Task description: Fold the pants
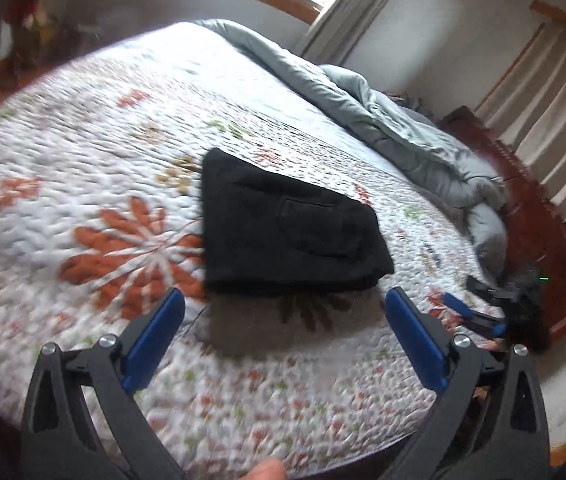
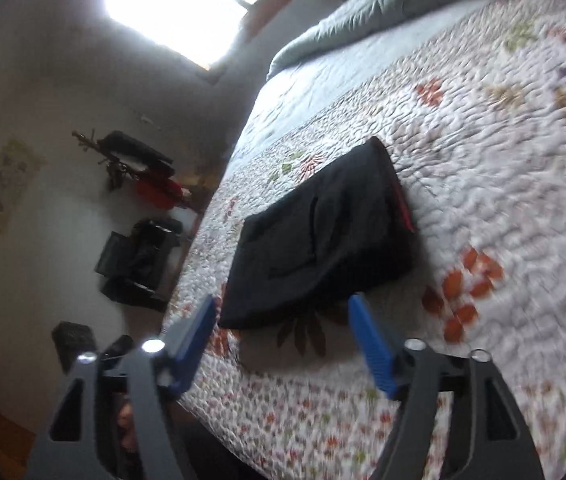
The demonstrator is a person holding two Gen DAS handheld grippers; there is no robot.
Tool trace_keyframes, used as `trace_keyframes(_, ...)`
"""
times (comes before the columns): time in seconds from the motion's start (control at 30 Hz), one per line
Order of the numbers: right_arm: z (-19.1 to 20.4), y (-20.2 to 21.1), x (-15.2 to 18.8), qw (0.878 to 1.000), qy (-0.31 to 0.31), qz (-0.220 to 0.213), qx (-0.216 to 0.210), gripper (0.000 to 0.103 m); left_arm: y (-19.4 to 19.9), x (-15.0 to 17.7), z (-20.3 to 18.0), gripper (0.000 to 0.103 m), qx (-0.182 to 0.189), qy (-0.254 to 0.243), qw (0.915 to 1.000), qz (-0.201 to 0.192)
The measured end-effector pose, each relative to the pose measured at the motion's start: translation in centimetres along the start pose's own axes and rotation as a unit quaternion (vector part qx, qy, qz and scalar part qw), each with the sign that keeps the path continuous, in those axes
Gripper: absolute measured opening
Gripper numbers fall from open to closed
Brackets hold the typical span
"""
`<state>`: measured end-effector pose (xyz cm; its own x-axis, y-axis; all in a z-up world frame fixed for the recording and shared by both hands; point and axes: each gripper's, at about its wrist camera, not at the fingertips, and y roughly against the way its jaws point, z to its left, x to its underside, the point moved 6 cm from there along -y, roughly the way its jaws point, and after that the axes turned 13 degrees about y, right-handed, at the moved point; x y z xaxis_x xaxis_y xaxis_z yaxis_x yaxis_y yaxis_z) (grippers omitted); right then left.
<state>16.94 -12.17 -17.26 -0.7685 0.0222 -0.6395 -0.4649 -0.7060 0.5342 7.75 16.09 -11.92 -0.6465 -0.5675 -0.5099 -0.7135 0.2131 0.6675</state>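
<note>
Black pants (image 1: 289,226) lie folded into a compact rectangle on the flowered quilt (image 1: 83,168), a back pocket facing up. In the right wrist view the same pants (image 2: 323,232) show a thin red edge along their far side. My left gripper (image 1: 285,300) hovers just short of the bundle's near edge, jaws wide open, nothing between the blue pads (image 1: 155,332). My right gripper (image 2: 283,308) also stands open near the bundle's near edge, empty. It appears in the left wrist view as the right gripper (image 1: 479,312), low at the bed's right side.
A rumpled grey duvet (image 1: 383,104) lies along the far right side of the bed. Curtains (image 1: 543,128) and a wooden floor (image 1: 535,216) are beyond it. Dark bags (image 2: 139,260) and a coat rack (image 2: 123,160) stand by the wall left of the bed (image 2: 483,140).
</note>
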Motion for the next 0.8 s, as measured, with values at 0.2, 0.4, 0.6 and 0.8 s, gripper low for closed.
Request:
trace_keyframes(0.2, 5.1, 6.5, 5.3, 0.99, 0.08, -0.022, 0.115, 0.095, 7.7, 6.1, -2.0, 0.1, -0.088, -0.067, 0.9906, -0.08)
trace_keyframes(0.4, 11.0, 12.3, 7.9, 0.959, 0.171, -0.075, 0.211, 0.099, 12.6, 9.8, -4.2, 0.1, -0.106, -0.087, 0.9852, -0.103)
trace_keyframes(0.6, 15.5, 15.3, 9.3, 0.949, 0.209, -0.1, 0.212, 0.099, 16.6, 12.4, -5.5, 0.1, -0.123, -0.087, 0.982, -0.115)
trace_keyframes(0.8, 17.6, 15.6, 10.8, 0.95, 0.219, -0.086, 0.205, 0.099, 18.4, 14.0, -6.2, 0.1, -0.118, -0.075, 0.9844, -0.106)
